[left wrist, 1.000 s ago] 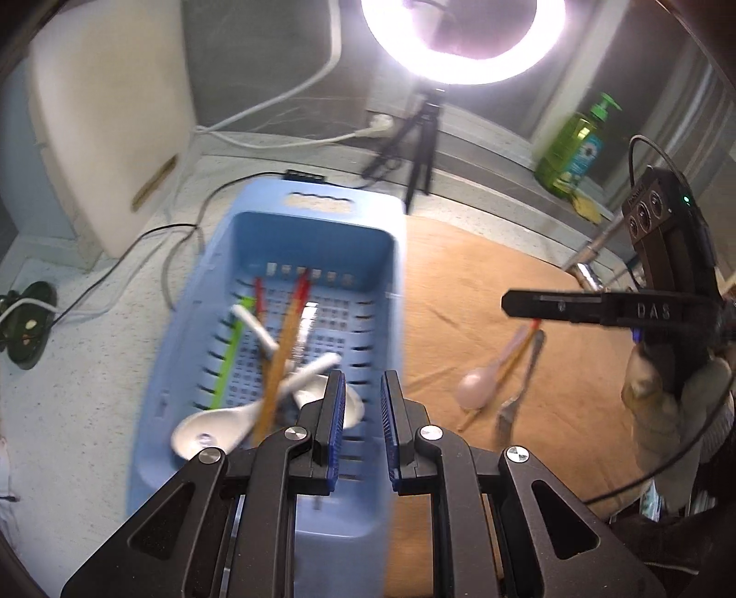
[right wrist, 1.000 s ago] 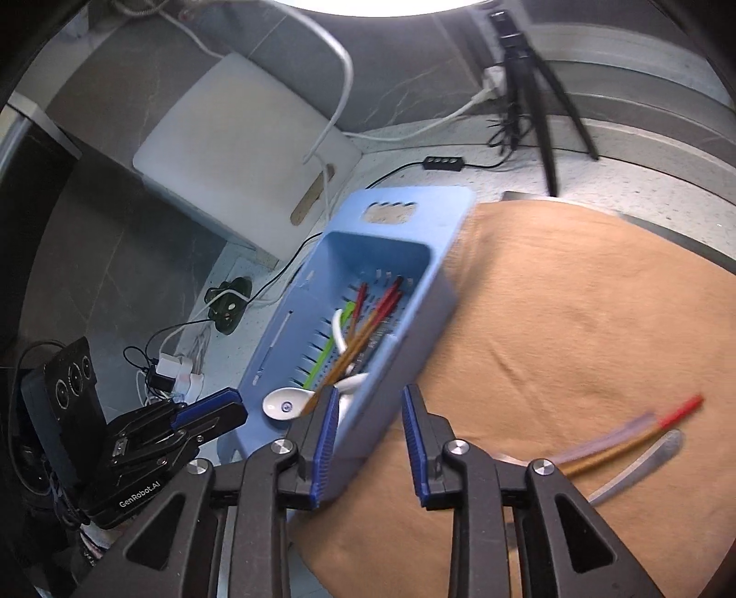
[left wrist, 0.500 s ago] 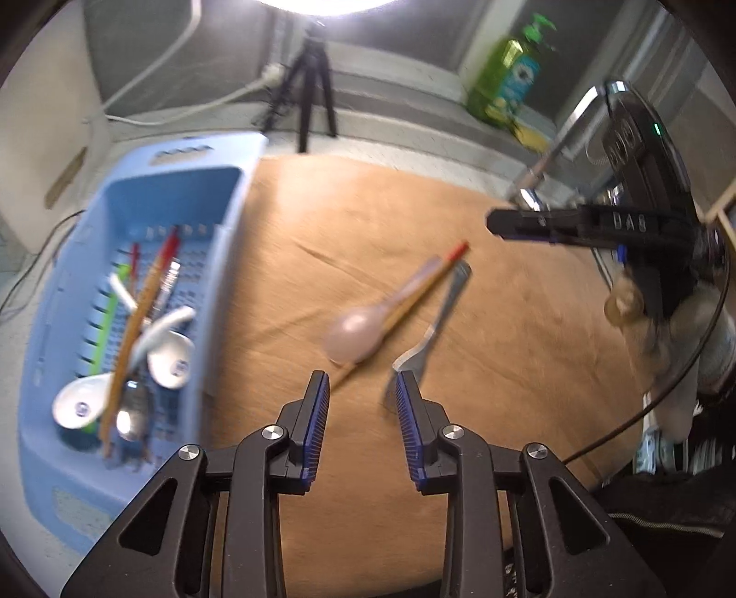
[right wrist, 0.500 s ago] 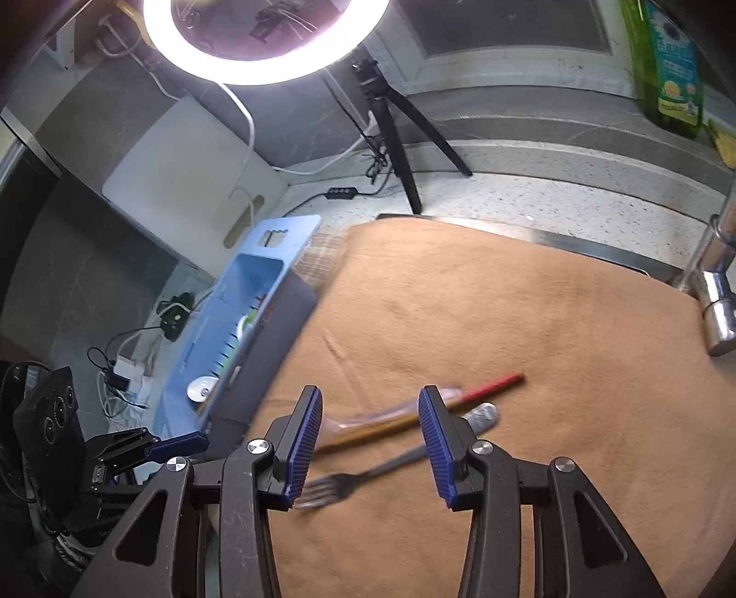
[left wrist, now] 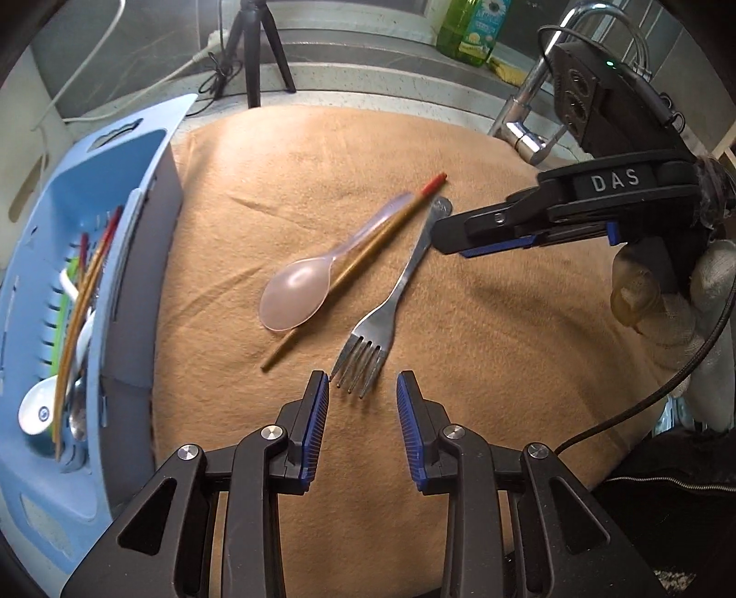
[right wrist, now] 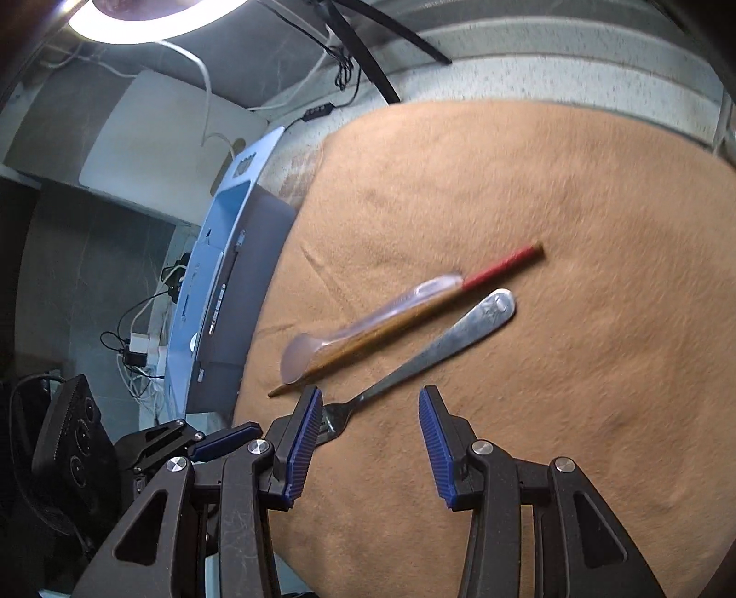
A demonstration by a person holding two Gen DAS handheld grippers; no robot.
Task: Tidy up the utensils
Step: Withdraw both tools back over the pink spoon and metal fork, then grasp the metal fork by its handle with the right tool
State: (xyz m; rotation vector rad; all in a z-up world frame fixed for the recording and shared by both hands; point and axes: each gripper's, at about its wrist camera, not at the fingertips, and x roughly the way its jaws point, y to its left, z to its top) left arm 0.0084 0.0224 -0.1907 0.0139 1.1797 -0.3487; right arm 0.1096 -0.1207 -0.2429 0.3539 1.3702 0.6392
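Observation:
A metal fork (left wrist: 391, 303), a translucent pink plastic spoon (left wrist: 299, 290) and a red-tipped wooden chopstick (left wrist: 368, 257) lie together on the tan cloth (left wrist: 483, 368). My left gripper (left wrist: 363, 391) is open and empty, just short of the fork's tines. My right gripper (right wrist: 368, 405) is open and empty, above the fork (right wrist: 437, 345) near its tine end; the spoon (right wrist: 368, 326) and chopstick (right wrist: 497, 267) lie beyond. The right gripper also shows in the left wrist view (left wrist: 483, 234), over the fork's handle end. A blue basket (left wrist: 69, 460) at the left holds several utensils.
The basket's side (right wrist: 216, 294) stands at the cloth's left edge. A tripod (left wrist: 257, 50), cables and a white board sit behind. A faucet (left wrist: 529, 119) and a green soap bottle (left wrist: 474, 27) are at the back right. A ring light (right wrist: 133, 18) glows overhead.
Both grippers have swung from the blue basket over to the utensils on the cloth and have opened wider. The fork, spoon and chopstick have not moved.

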